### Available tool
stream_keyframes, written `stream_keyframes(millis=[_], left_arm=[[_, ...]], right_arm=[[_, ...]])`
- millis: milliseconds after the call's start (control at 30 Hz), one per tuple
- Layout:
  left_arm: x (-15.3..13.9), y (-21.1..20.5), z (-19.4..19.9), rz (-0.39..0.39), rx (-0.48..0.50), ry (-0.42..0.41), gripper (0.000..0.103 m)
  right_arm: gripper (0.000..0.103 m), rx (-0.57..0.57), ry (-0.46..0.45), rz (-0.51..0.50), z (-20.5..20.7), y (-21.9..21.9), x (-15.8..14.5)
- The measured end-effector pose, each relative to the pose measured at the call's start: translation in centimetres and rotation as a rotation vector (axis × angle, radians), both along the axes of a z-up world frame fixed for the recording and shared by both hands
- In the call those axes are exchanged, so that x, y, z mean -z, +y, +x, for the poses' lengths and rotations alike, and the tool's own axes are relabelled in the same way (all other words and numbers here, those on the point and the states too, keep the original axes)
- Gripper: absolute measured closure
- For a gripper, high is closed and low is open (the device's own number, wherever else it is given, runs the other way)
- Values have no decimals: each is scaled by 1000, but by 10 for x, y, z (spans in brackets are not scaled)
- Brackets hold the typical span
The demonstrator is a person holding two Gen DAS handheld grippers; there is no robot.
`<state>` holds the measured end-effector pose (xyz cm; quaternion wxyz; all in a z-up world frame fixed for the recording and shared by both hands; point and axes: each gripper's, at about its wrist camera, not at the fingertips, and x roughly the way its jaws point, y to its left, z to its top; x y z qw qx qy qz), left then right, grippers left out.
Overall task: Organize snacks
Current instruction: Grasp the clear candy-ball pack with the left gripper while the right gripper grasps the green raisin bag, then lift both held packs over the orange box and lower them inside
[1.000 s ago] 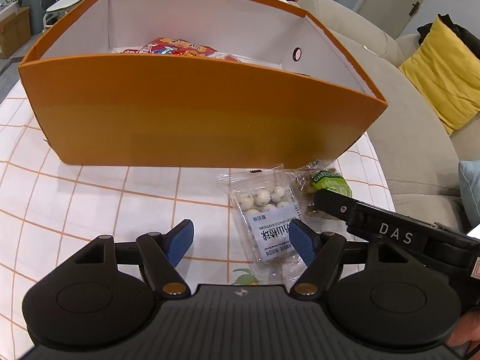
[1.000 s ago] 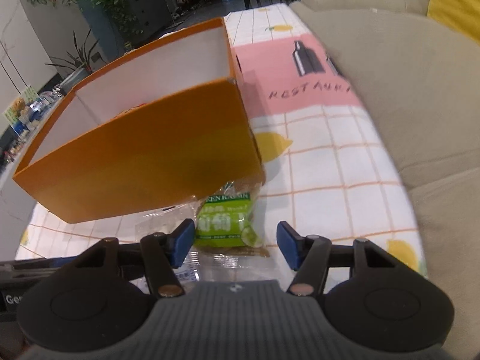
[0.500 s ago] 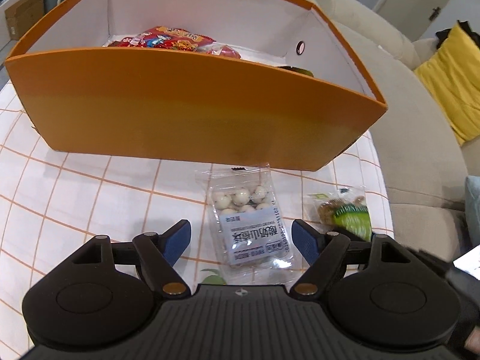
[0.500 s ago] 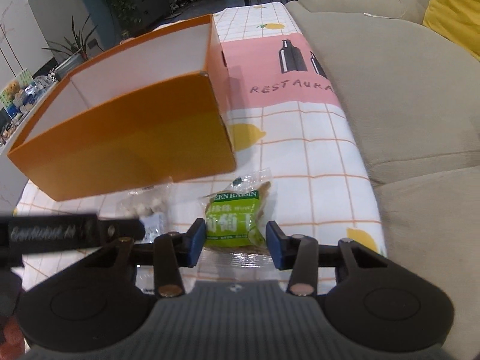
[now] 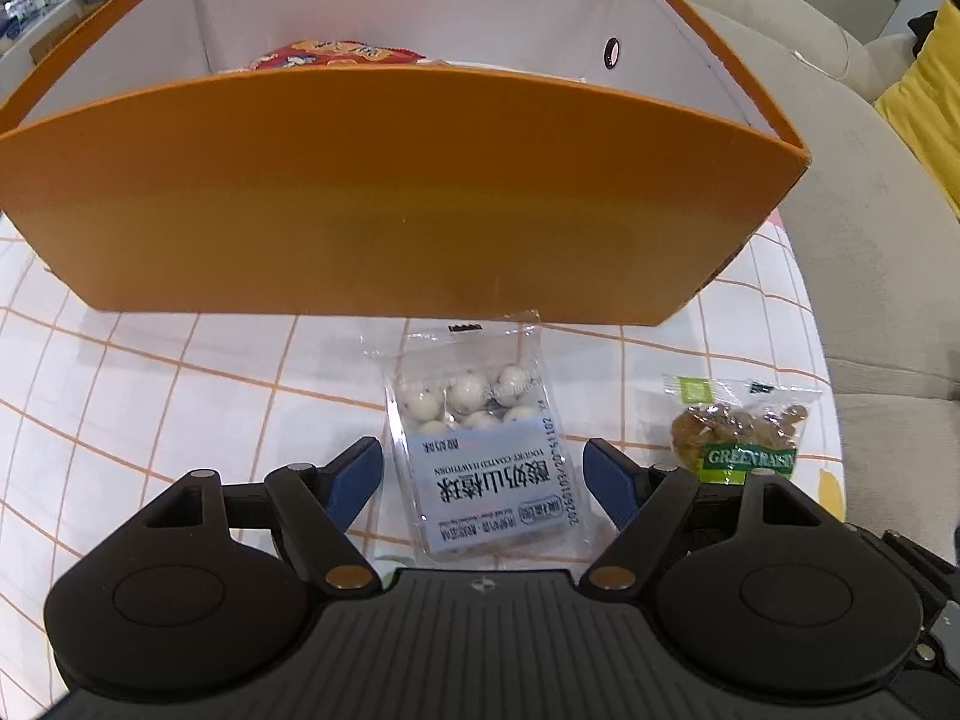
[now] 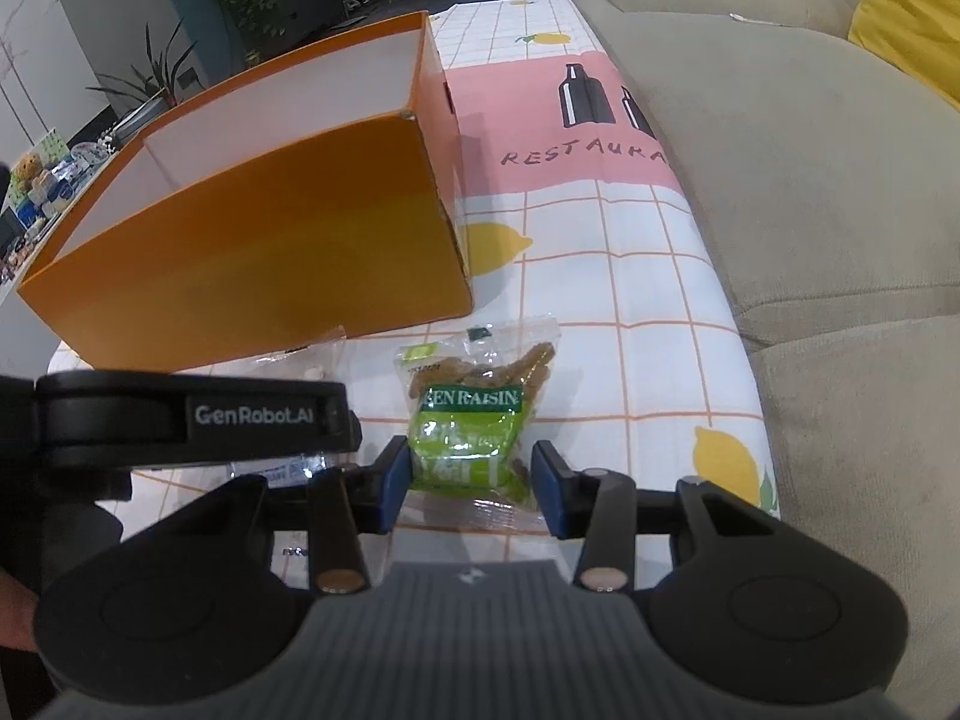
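Straddling raisin bag (image 6: pixel 474 420), gaps beside jaws

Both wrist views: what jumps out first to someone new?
The big orange box fills the back of the table, with a red snack bag inside. In front of it on the checked tablecloth lie two packets: the yogurt hawthorn ball packet sits between the open left gripper fingers, and the green raisin packet sits between the narrower-set right gripper fingers.
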<state>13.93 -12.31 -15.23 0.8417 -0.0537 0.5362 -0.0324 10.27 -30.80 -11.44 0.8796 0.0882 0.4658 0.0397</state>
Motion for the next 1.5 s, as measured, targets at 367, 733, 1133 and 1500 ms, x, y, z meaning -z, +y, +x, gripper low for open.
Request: stream_keyframes(millis=[367,733,1133,1500], left_arm=[[0,-1,-4,36,71,-46,22],[-2,28,-13,50,146,-69,33],[-10,56,-32,-10,117,-85,36],[-44,72,-51,-100,104,-161,36]], right_arm=[[61,-3,-1,-9,-1,1,1],[61,-6,7,-33,-5,4,1],[70,-31,4,-56,-14,16,-11],[72,-50,-1,-45,-36,32,-29]])
